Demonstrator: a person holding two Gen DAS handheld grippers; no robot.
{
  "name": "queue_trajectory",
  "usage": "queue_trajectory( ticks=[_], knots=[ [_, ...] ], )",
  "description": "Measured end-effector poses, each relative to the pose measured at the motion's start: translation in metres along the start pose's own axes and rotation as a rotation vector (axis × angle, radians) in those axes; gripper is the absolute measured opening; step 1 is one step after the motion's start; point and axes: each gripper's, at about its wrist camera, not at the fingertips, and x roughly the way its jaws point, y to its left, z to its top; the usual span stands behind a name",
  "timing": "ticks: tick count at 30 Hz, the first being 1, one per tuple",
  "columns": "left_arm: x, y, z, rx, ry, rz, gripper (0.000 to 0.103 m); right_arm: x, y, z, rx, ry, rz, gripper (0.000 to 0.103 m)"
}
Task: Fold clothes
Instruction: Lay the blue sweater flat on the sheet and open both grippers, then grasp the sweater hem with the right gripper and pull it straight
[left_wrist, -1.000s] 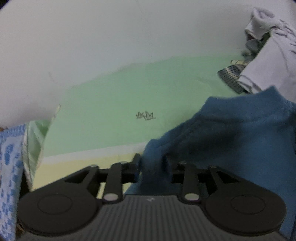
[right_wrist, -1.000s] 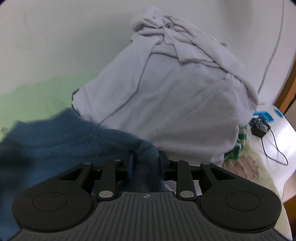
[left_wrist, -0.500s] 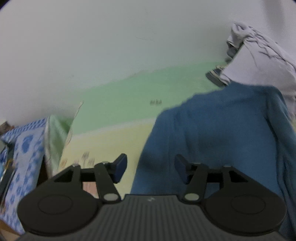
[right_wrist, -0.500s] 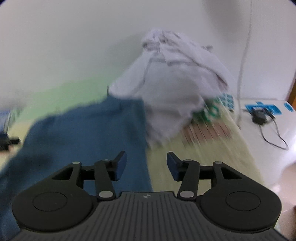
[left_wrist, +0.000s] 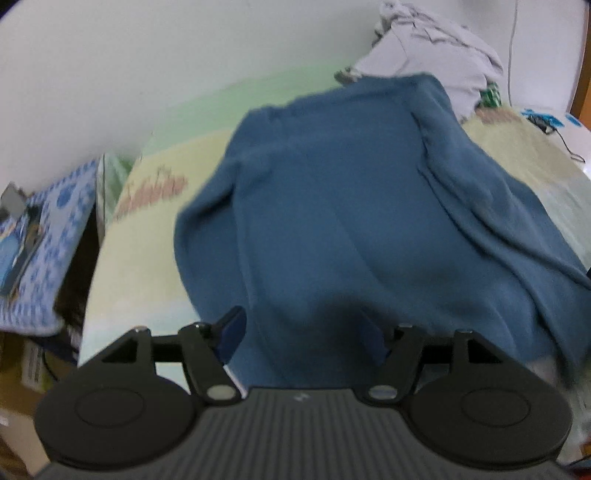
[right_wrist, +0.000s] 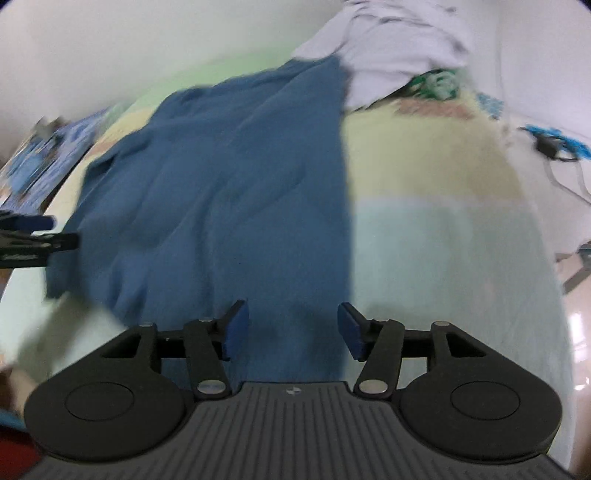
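At far left of the left wrist view: a blue-and-white patterned cloth (left_wrist: 55, 236), draped over something low beside the bed. Next to it, a pale yellow and green printed bedsheet (left_wrist: 147, 229), flat against a white wall (left_wrist: 147, 66). Across the middle, spread over that sheet, a large blue knit sweater (left_wrist: 351, 206), loosely wrinkled, one long fold running down its right side. Low in frame, the left gripper (left_wrist: 303, 332), blue-padded fingers (left_wrist: 232, 328) apart and widening, near edge of the sweater lying between them but not pinched. Behind the sweater, top right, a heap of crumpled white clothing (left_wrist: 436, 48), touching the sweater's far edge. Far right, a black cable (left_wrist: 565, 144) on a white surface.

Through the right wrist view, at the left edge, the other tool's fingers just beside the sweater's left border. Centre, the same sweater (right_wrist: 229, 177), blurred. Below, the right gripper (right_wrist: 291, 326), jaws apart and opening, sweater's right edge under the gap, pads not pressing it. Right of that, bare sheet (right_wrist: 443, 221).
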Motion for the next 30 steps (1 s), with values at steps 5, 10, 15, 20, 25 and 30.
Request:
queue_trajectory(
  ticks=[5,10,15,20,25,30],
  knots=[
    [-0.012,-0.013,-0.022,-0.069,0.037,0.033,0.072,0.001,0.001,-0.012,-0.017,0.014,0.015,0.050],
    [-0.021,-0.025,-0.035,-0.110,0.032,0.060,0.084,-0.018,-0.001,-0.017,-0.018,-0.026,0.095,0.051],
    [-0.019,-0.038,-0.034,-0.060,0.025,0.066,0.084,-0.018,0.013,-0.027,-0.101,0.005,0.130,0.057],
    [-0.010,-0.038,-0.028,-0.030,0.029,0.041,0.084,-0.008,0.015,-0.031,-0.088,0.023,0.062,0.035],
    [-0.003,-0.028,-0.022,-0.032,0.025,0.021,0.080,-0.017,-0.006,-0.021,-0.021,-0.033,-0.081,0.014],
    [0.001,-0.022,-0.017,-0.017,0.016,-0.006,0.078,-0.032,-0.040,0.008,0.013,-0.149,-0.304,0.014]
  ],
)
